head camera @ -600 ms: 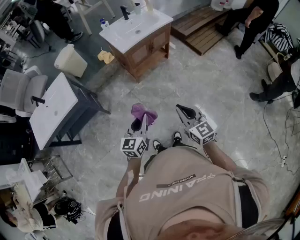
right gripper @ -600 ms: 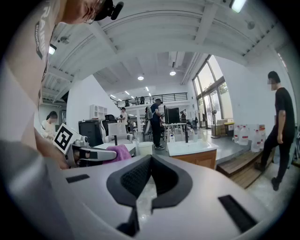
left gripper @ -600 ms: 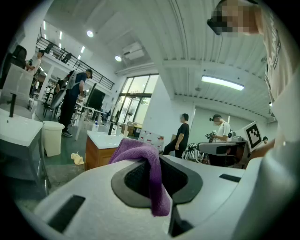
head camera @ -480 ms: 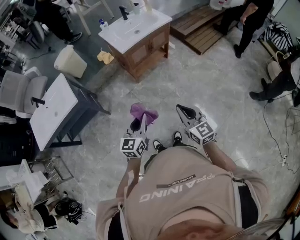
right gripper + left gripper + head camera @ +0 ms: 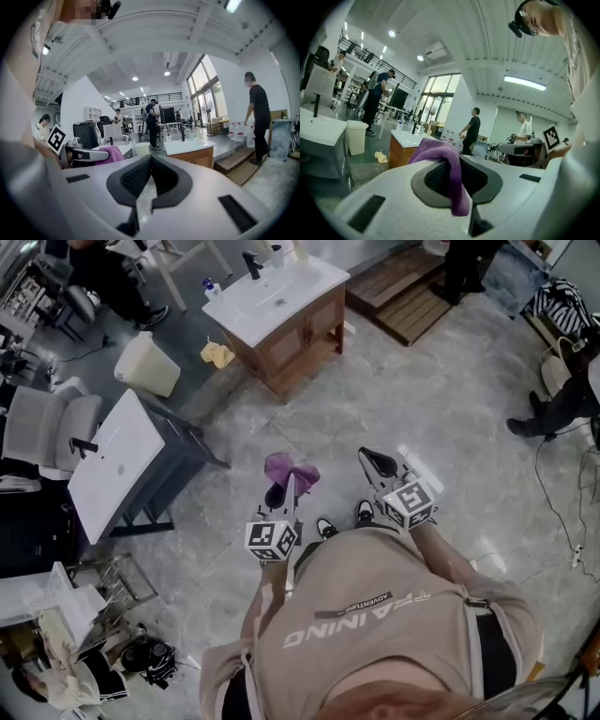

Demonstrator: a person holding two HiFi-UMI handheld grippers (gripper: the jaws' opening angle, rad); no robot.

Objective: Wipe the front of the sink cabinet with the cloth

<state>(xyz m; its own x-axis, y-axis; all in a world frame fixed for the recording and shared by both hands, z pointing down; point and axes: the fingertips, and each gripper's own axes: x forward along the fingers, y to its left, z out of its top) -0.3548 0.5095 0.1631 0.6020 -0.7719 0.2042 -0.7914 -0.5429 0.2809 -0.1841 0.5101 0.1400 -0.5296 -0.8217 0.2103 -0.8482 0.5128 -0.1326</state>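
tan tee [image 5: 375,615] w/ white print (upside down from here), blk trousers [image 5: 499,662], blk-white sneakers [image 5: 326,527].

Grey marble floor [image 5: 422,409], tall windows [image 5: 436,104]

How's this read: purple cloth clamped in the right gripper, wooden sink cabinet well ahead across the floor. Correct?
Wrong gripper. The purple cloth is clamped in the left gripper, as the left gripper view shows; the right gripper is shut on nothing. The rest holds: the wooden sink cabinet is well ahead across the floor.
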